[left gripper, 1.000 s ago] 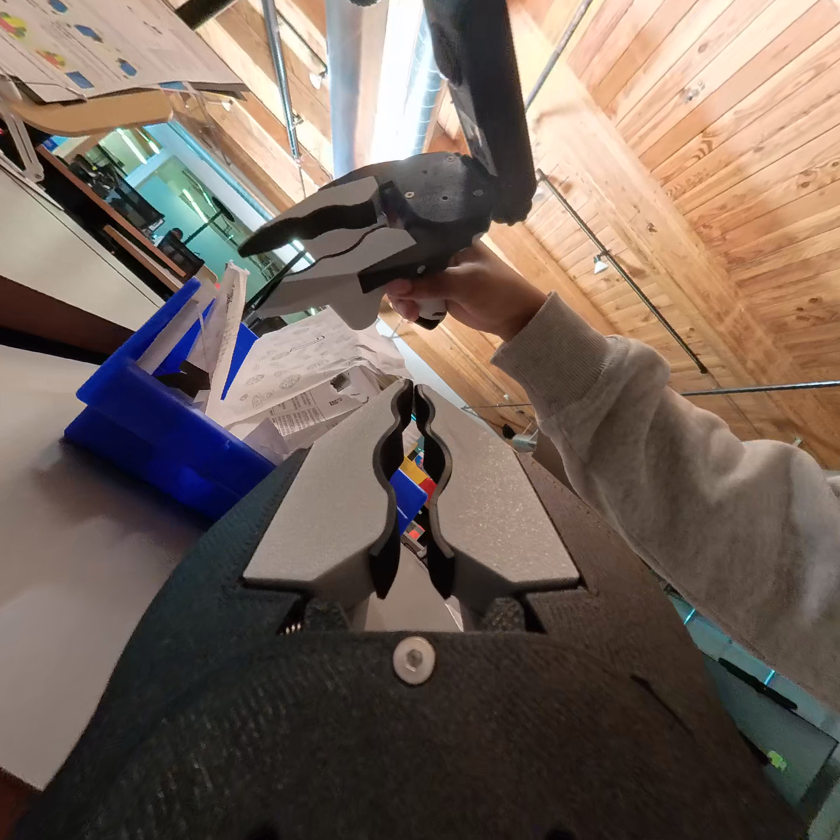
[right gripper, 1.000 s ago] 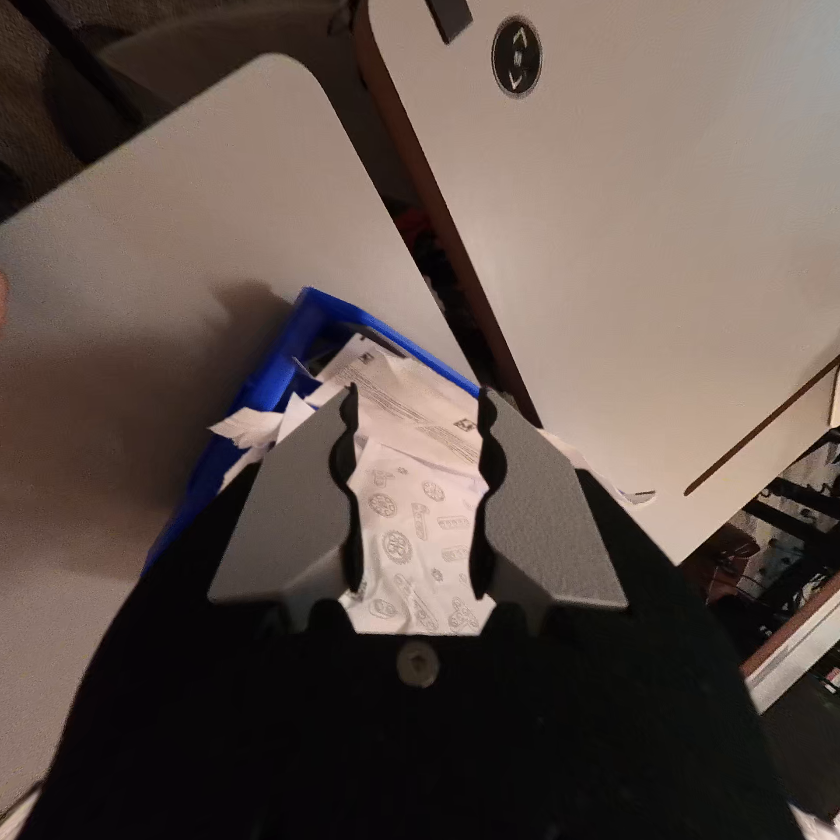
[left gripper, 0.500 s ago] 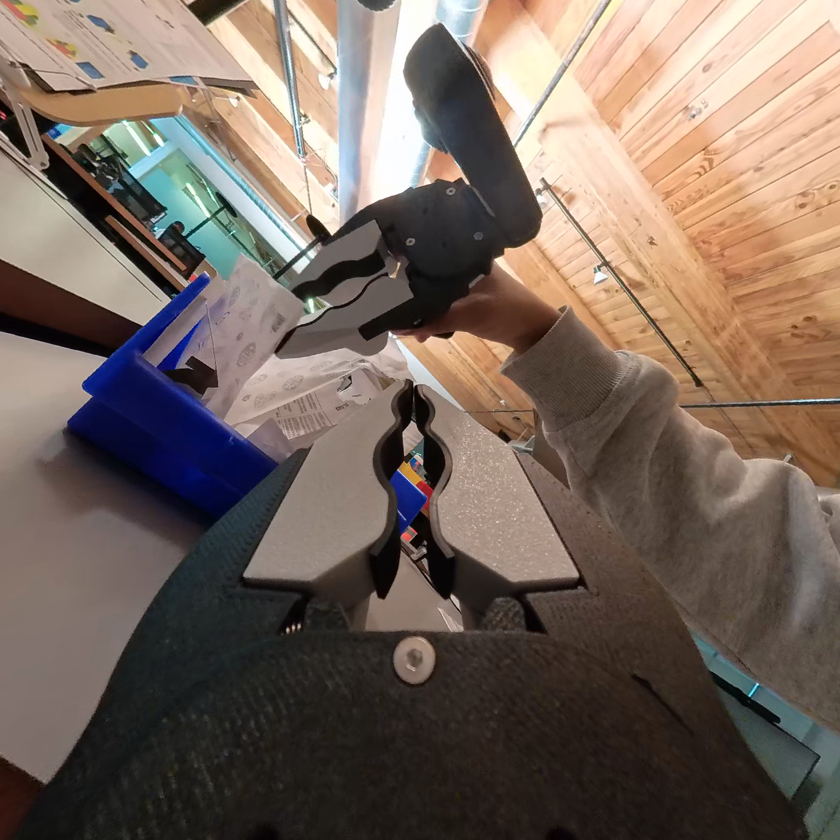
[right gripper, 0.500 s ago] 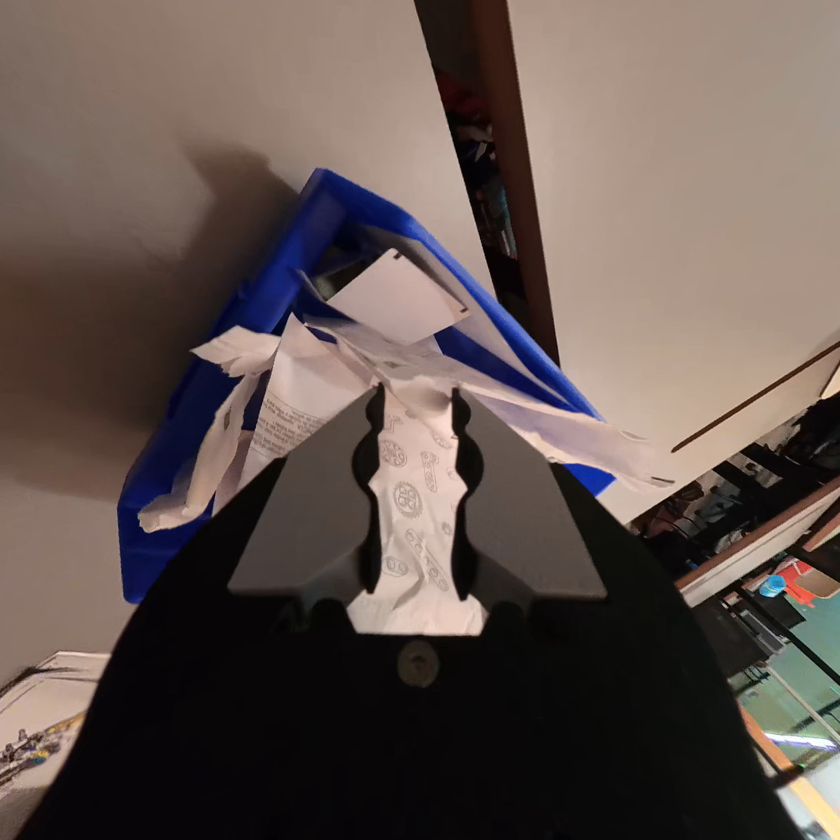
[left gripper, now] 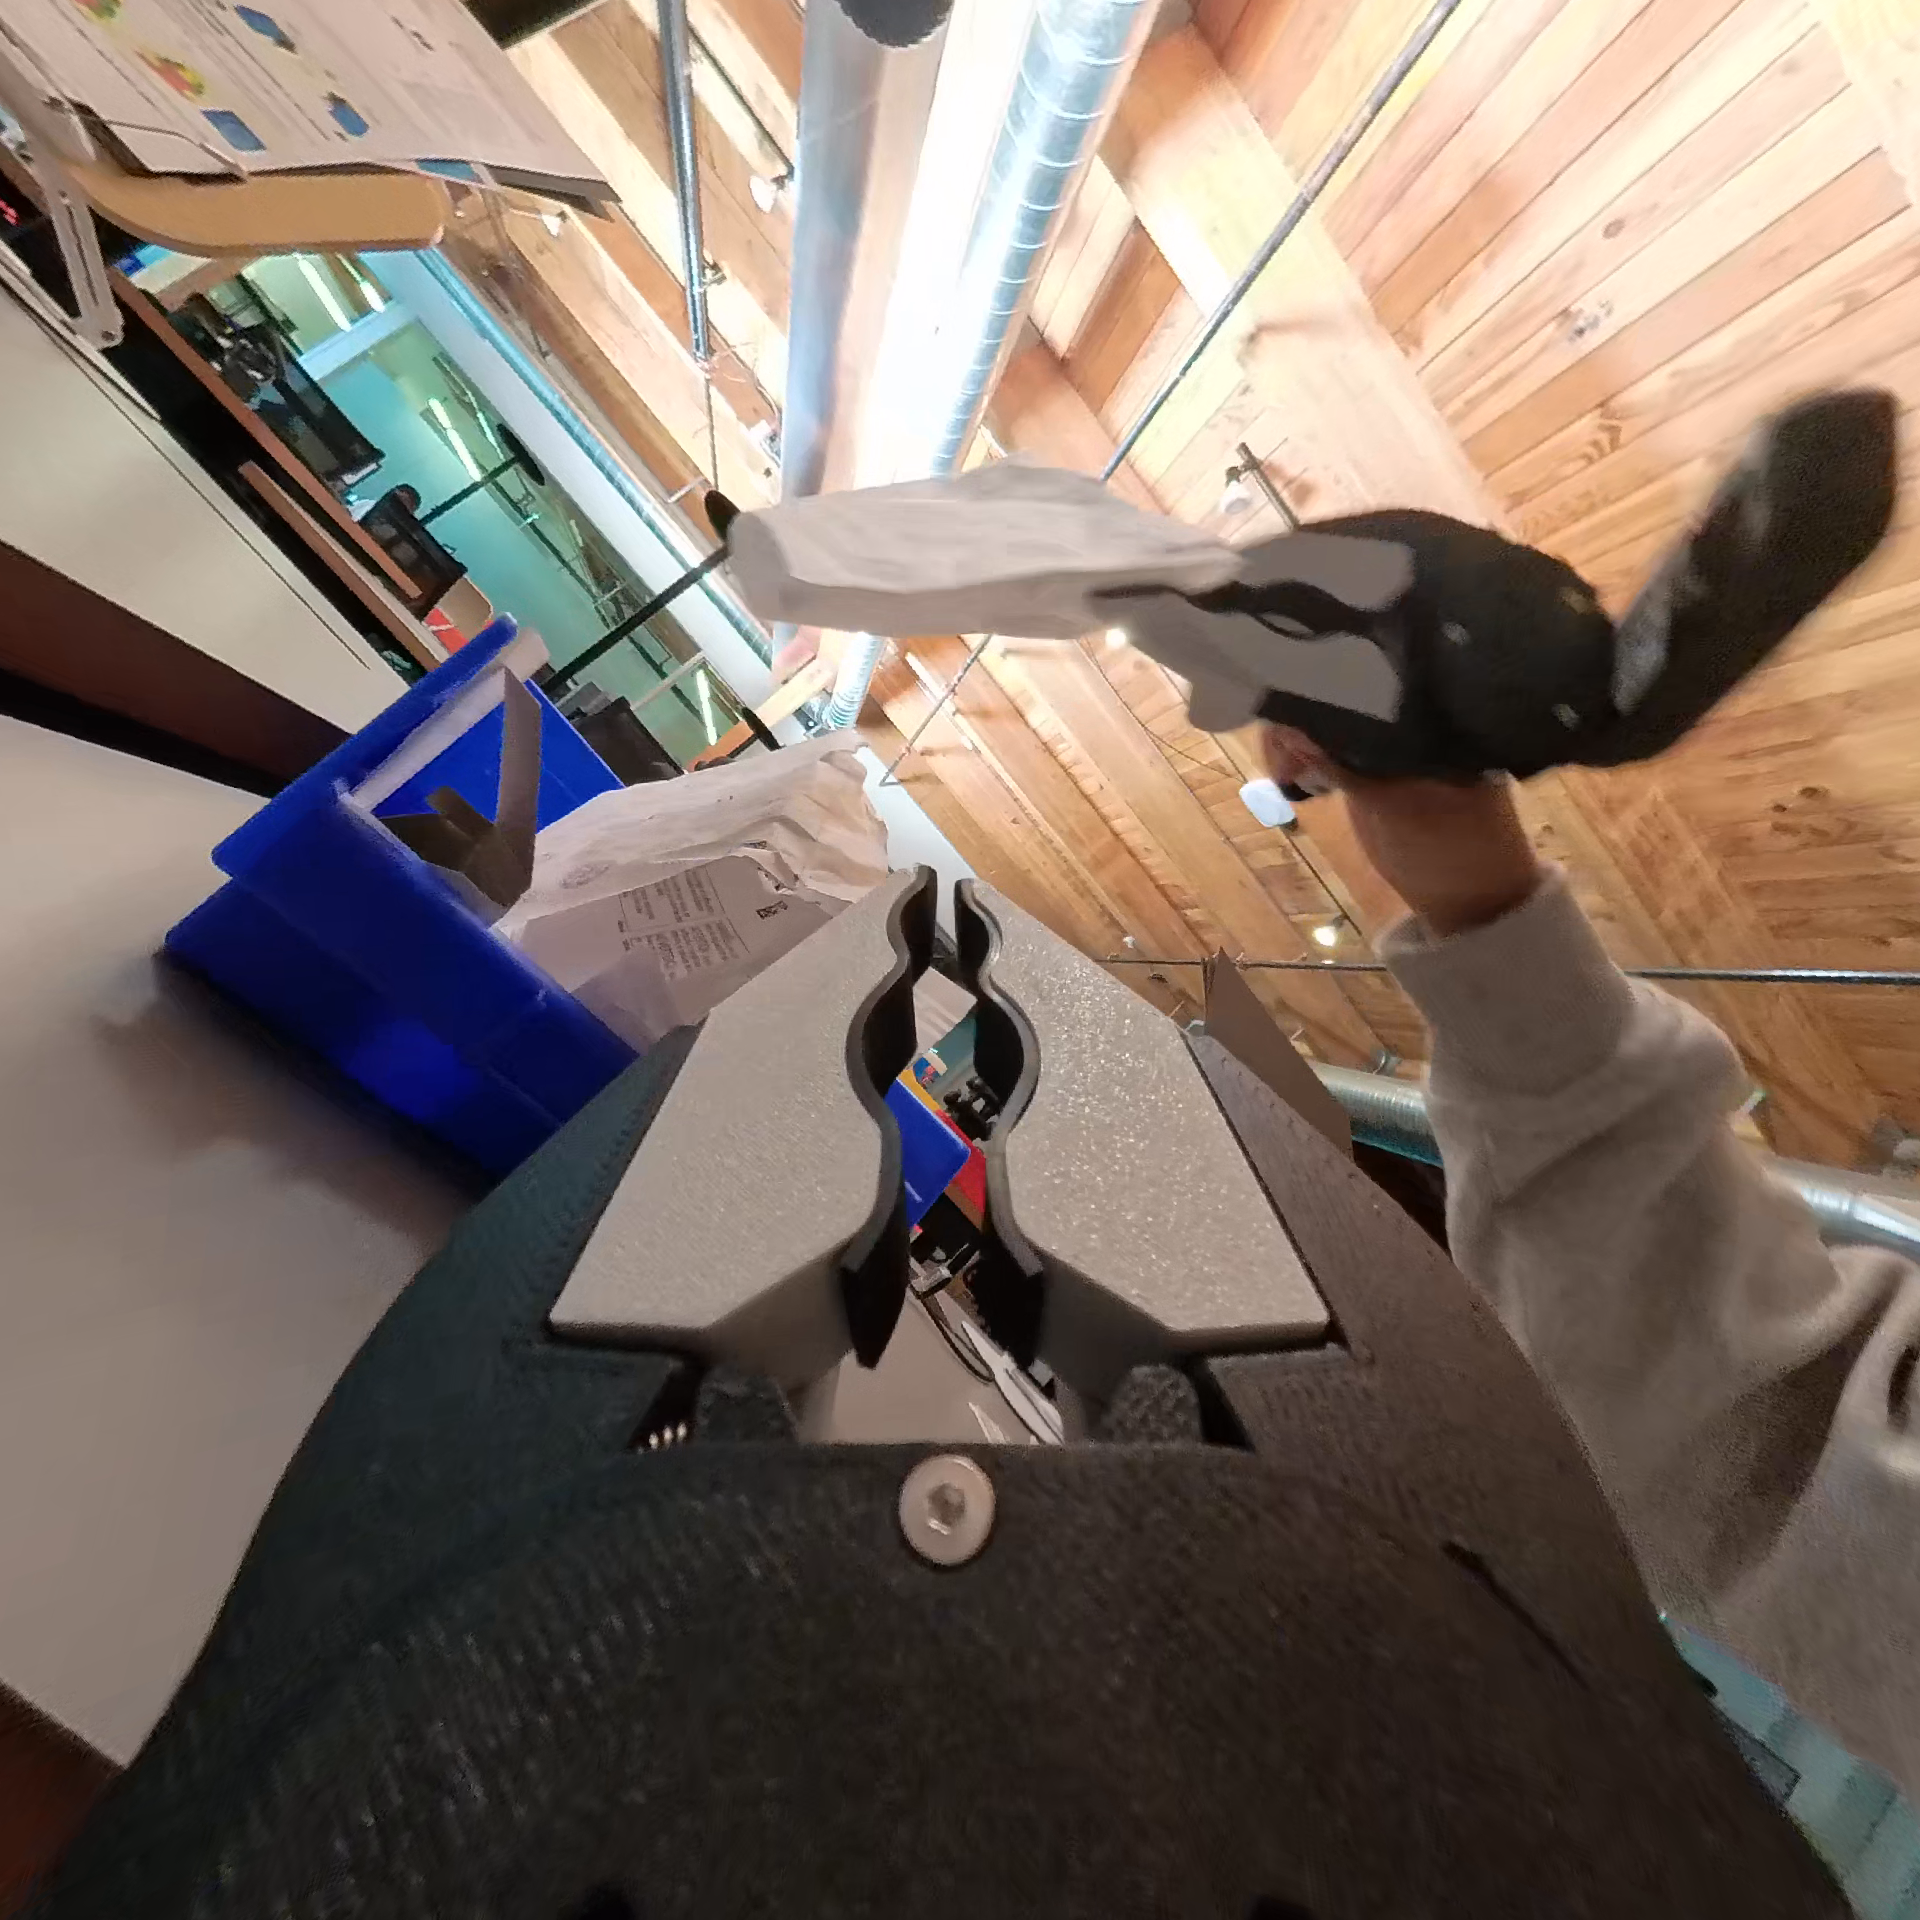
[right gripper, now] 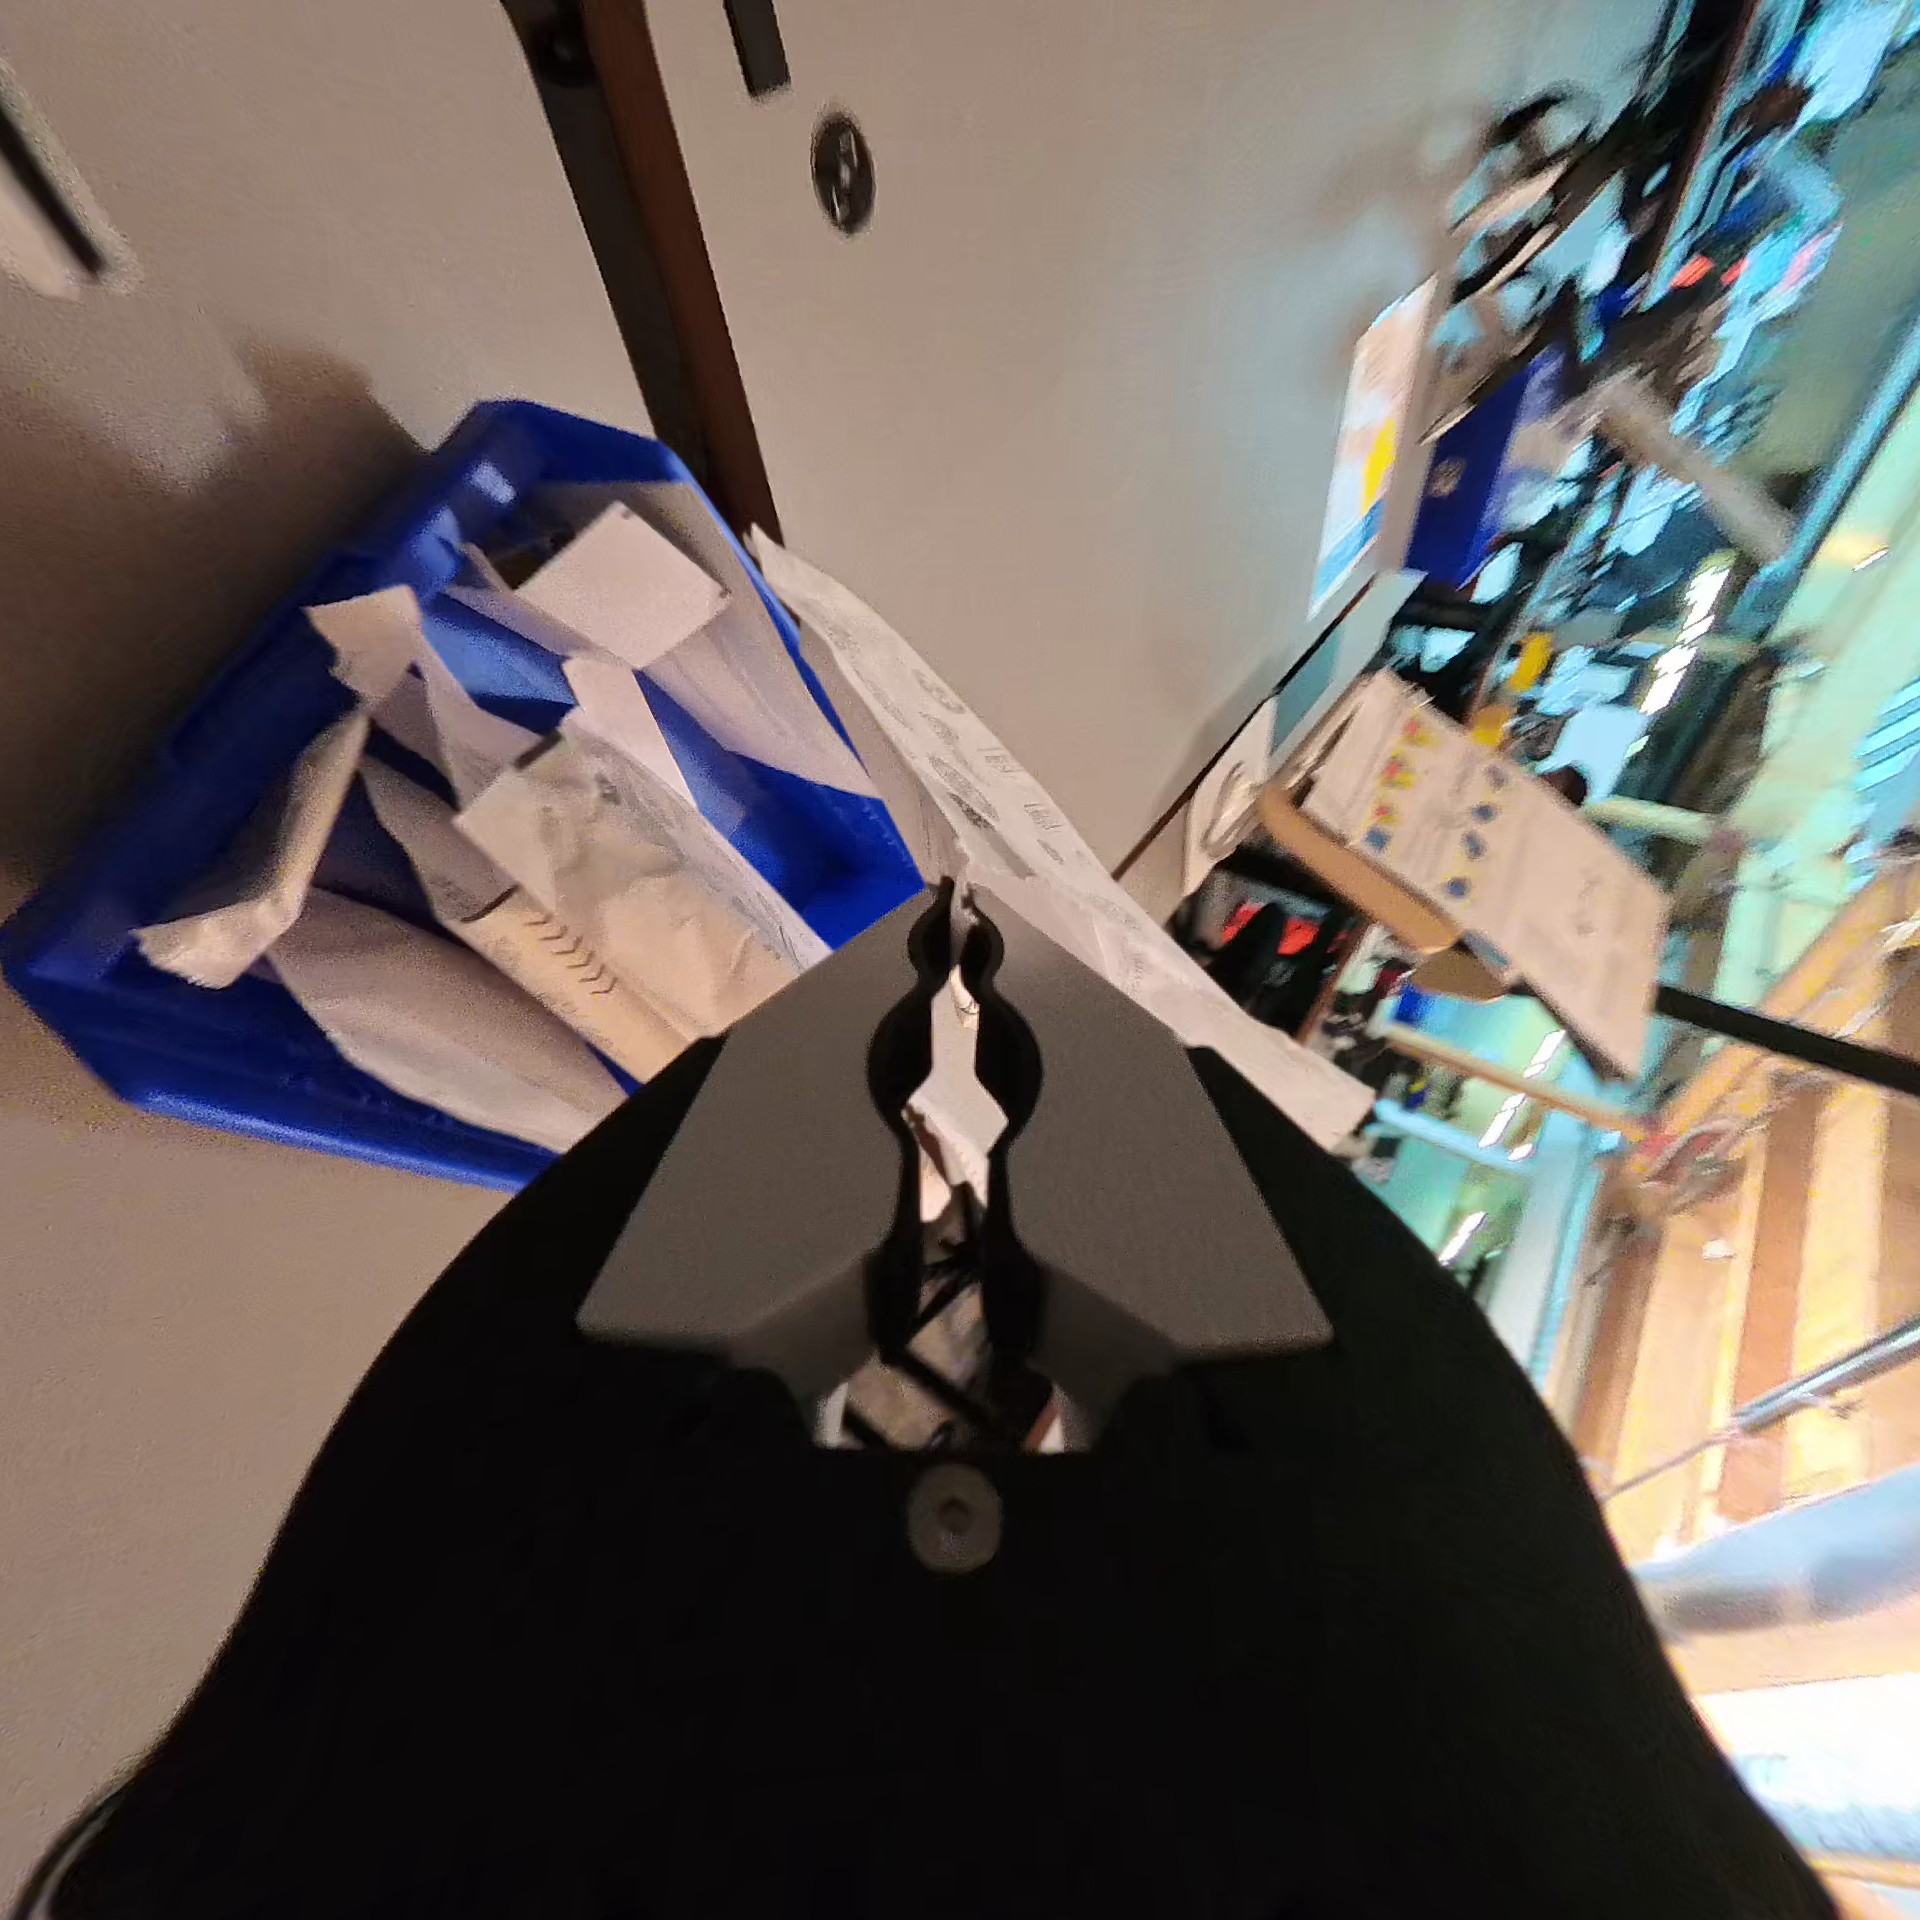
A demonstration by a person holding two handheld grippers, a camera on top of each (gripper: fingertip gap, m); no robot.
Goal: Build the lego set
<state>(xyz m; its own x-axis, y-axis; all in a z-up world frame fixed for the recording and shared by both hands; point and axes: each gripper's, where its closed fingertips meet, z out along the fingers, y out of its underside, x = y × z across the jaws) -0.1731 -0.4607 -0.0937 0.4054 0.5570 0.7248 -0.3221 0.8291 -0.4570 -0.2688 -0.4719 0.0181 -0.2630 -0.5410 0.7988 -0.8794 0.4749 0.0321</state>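
My right gripper [right gripper: 958, 902] is shut on a white paper bag [right gripper: 997, 821] printed with small part drawings, and holds it in the air above and to the right of the blue bin [right gripper: 187, 997]. In the left wrist view the right gripper [left gripper: 1226, 592] holds the bag [left gripper: 966, 561] high, clear of the bin [left gripper: 353, 966]. My left gripper [left gripper: 940, 899] is shut and empty, low by the table, pointing past the bin. Several more white paper bags [right gripper: 582, 883] lie in the bin.
The bin stands on a grey table [left gripper: 156, 1195] next to a gap to a second table [right gripper: 1039, 364]. An instruction sheet on a stand [right gripper: 1475, 831] is to the right. A person's grey sleeve [left gripper: 1621, 1195] crosses the right of the left wrist view. One gripper's finger ends stand about 15 cm off the other's.
My right gripper closed on a paper bag in the bin, then lifted it up and away to the right. My left gripper has stayed shut and nearly still.
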